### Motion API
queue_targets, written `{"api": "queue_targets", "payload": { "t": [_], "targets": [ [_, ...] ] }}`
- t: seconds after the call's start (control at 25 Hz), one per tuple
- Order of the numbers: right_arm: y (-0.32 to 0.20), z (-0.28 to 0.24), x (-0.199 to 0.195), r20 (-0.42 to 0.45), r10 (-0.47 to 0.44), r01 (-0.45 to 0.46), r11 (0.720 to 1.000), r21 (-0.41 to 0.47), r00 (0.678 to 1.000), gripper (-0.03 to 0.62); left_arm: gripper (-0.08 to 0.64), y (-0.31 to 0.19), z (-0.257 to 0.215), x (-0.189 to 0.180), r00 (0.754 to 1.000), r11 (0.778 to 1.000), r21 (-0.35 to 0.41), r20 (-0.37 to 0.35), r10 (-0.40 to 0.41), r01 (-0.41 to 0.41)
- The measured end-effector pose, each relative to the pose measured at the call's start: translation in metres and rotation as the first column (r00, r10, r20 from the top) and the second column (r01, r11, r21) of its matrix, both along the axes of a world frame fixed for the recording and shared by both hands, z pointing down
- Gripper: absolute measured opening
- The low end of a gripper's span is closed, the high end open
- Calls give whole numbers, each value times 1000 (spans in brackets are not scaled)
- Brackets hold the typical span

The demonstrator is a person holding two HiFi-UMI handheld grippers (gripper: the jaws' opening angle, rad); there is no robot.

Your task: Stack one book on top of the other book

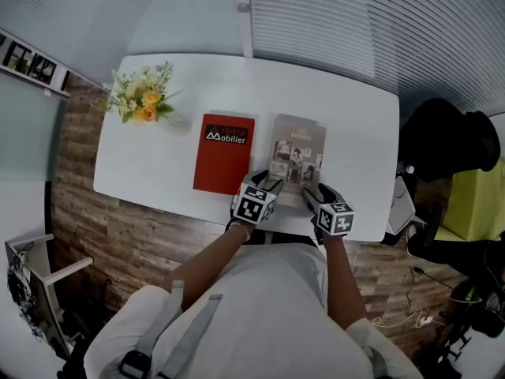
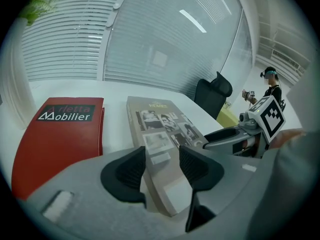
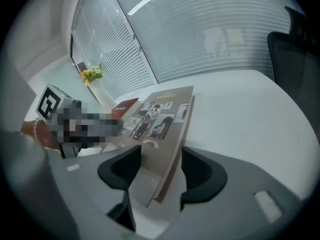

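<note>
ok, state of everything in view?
Red book: closed, flat on the table, nothing on it.
Grey book: closed, flat beside it, not stacked yet.
Left gripper: open, jaws astride grey book's near left corner.
Right gripper: open, astride its near right corner.
Flowers: at the table's far left corner.

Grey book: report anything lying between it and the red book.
Nothing visible does. Only a bare strip of white table separates the grey book from the red book; the flowers stand off to the left.

Office, glass wall w/ blinds (image 2: 150, 44), swivel chair (image 2: 212, 96)
</note>
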State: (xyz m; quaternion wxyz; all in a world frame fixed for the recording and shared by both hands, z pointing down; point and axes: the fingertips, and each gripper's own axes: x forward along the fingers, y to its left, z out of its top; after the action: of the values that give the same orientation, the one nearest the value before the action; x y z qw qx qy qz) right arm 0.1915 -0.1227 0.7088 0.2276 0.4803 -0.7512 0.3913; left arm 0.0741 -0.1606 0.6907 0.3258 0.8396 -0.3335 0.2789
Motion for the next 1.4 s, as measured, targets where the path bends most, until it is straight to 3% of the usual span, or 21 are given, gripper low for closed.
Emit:
{"api": "queue_targets", "payload": {
  "t": [0.24, 0.52, 1.4],
  "targets": [
    [0, 1, 0, 28, 10, -10, 1000, -3, 1000, 252, 258, -1, 6, -6, 998, 997, -56, 35, -55, 57],
    [1, 1, -7, 62, -6, 7, 1000, -10, 998, 215, 264, -1, 11, 2, 999, 994, -104, 25, -34, 37],
    [-2, -37, -19, 47, -19, 17, 998, 55, 999, 207, 256, -4, -17, -10, 996, 995, -61, -23, -84, 83]
  ]
}}
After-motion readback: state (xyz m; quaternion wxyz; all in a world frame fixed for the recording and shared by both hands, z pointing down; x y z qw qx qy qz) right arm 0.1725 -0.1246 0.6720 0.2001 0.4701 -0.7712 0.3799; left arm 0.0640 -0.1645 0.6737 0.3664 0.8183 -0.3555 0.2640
